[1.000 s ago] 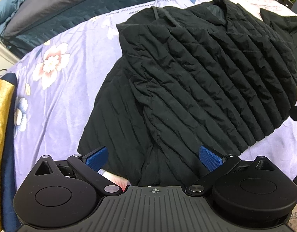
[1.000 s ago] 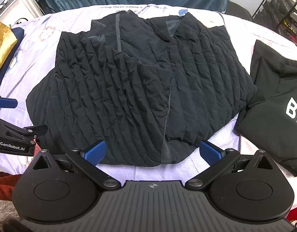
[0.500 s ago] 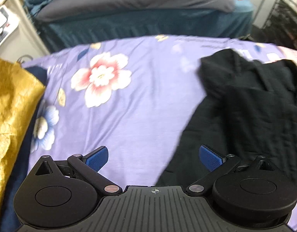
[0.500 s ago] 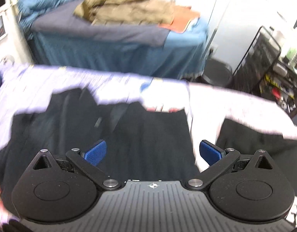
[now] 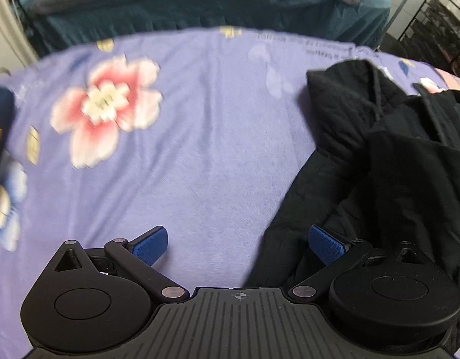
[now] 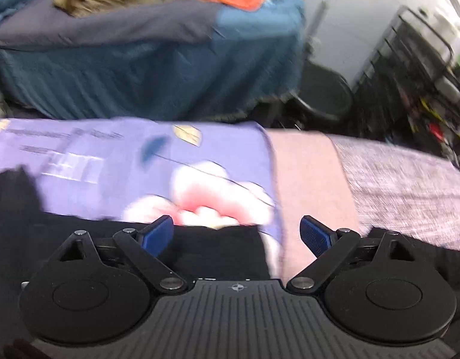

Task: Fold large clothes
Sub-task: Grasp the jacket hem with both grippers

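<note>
Black quilted jacket (image 5: 388, 161) lies on the floral purple bedspread (image 5: 200, 149), bunched and rumpled, collar end toward the far edge. No tidy fold visible in what shows; I judge the folding barely begun, with most of the work left.

Left gripper (image 5: 239, 243) hangs over the bedspread at the jacket's left border. Jaws spread wide, nothing between the pads except bare sheet on one side and the jacket's edge under the right-hand pad. No pinch.

Right gripper (image 6: 237, 234) sits above the jacket's far edge (image 6: 206, 248), black cloth under and between the pads. Jaws wide but closing; the pads do not yet press on fabric that I can see. Likely next: a grab at that edge or corner.

Hard to read:
- Right view heavily motion-blurred; the jacket there is a flat black mass, no seams or hem discernible.
- Jacket cut off by the right border in the left view and by the gripper body in both.
- Dark cloth (image 6: 424, 254) at lower right of the right view, on a pinkish-grey cover (image 6: 394, 185): cannot tell whether it is a second garment.
- Second bed (image 6: 140, 68) behind, piled with clothes, blurred.
</note>
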`<state>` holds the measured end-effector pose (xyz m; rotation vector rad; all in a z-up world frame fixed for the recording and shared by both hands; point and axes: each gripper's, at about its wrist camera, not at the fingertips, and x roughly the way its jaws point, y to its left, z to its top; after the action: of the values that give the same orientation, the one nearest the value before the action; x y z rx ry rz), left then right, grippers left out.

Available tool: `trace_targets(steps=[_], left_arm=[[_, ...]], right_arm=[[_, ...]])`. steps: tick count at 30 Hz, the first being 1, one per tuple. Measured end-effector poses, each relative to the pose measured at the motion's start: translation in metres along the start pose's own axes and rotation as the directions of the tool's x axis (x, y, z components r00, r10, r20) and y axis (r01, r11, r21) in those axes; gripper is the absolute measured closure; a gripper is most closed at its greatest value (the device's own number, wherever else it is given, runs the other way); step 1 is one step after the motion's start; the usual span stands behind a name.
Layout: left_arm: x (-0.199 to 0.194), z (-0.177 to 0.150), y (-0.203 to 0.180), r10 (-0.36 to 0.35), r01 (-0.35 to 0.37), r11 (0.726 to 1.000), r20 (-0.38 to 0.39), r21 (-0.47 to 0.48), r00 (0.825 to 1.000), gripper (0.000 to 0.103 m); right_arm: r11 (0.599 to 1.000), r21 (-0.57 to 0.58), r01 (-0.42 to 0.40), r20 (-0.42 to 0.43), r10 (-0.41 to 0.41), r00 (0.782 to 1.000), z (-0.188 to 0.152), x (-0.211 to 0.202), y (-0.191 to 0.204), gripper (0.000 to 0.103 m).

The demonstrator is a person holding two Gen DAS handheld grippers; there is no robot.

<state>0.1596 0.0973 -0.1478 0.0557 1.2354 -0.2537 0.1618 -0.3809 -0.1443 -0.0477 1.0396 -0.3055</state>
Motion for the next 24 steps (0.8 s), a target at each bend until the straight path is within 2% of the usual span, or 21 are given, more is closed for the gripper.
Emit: trace_targets(steps=[1,3,5,6,7,8,9,10,11,12,14,17,21,22,24], left_arm=[[0.006,0.0,0.0,-0.022,0.022,1.0,-0.011,-0.014,1.0,0.0],[0.016,-0.002,-0.004,-0.074,0.073,0.997,-0.028,-0.035,0.997,0.0],[0.023,-0.005,-0.01,-0.172,0.168,0.983,-0.054,-0.07,0.984,0.0],[0.026,-0.005,-0.015,-0.223,0.217,0.972,-0.062,-0.086,0.973,0.0],[0.028,-0.007,-0.02,-0.266,0.258,0.961,-0.07,-0.102,0.961,0.0],[0.03,-0.008,-0.026,-0.273,0.265,0.958,-0.071,-0.104,0.959,0.0],[0.029,-0.009,-0.033,-0.253,0.246,0.965,-0.067,-0.091,0.965,0.0],[0.03,-0.009,-0.036,-0.24,0.235,0.969,-0.069,-0.079,0.968,0.0],[0.028,-0.009,-0.037,-0.248,0.242,0.966,-0.07,-0.085,0.966,0.0],[0.025,-0.009,-0.037,-0.261,0.254,0.962,-0.066,-0.101,0.963,0.005],[0.011,-0.007,-0.035,-0.292,0.287,0.951,-0.035,-0.113,0.956,0.024],[-0.016,-0.004,-0.041,-0.32,0.319,0.945,0.005,-0.078,0.948,0.038],[-0.065,0.014,-0.055,-0.372,0.379,0.925,0.128,-0.032,0.919,0.046],[-0.084,0.02,-0.057,-0.383,0.392,0.92,0.176,-0.018,0.907,0.049],[-0.128,0.032,-0.058,-0.404,0.418,0.908,0.287,0.013,0.869,0.054]], right_arm=[[0.999,0.051,-0.017,-0.037,0.018,0.999,-0.004,0.01,-0.011,0.008],[0.972,0.197,-0.126,-0.12,0.151,0.981,-0.02,0.029,-0.031,0.007],[0.925,0.319,-0.207,-0.117,0.255,0.96,-0.036,0.036,-0.043,0.007],[0.913,0.343,-0.221,-0.084,0.265,0.961,-0.042,0.033,-0.044,0.008],[0.904,0.348,-0.247,-0.051,0.281,0.958,-0.046,0.029,-0.042,0.019],[0.894,0.34,-0.293,-0.034,0.323,0.946,-0.048,0.024,-0.037,0.037],[0.9,0.32,-0.294,-0.04,0.323,0.945,-0.049,0.019,-0.03,0.044],[0.912,0.298,-0.283,-0.042,0.309,0.95,-0.05,0.013,-0.025,0.056],[0.915,0.289,-0.284,-0.035,0.306,0.951,-0.051,0.007,-0.024,0.062],[0.899,0.311,-0.308,-0.006,0.325,0.946,-0.053,-0.003,-0.027,0.071],[0.85,0.362,-0.382,0.065,0.386,0.92,-0.057,-0.024,-0.036,0.077],[0.792,0.335,-0.511,0.163,0.486,0.859,-0.061,-0.071,-0.036,0.082],[0.68,0.318,-0.66,0.281,0.597,0.751,-0.062,-0.137,-0.031,0.084],[0.657,0.303,-0.69,0.307,0.619,0.723,-0.059,-0.154,-0.03,0.085],[0.604,0.264,-0.752,0.37,0.657,0.657,-0.049,-0.19,-0.028,0.085]])
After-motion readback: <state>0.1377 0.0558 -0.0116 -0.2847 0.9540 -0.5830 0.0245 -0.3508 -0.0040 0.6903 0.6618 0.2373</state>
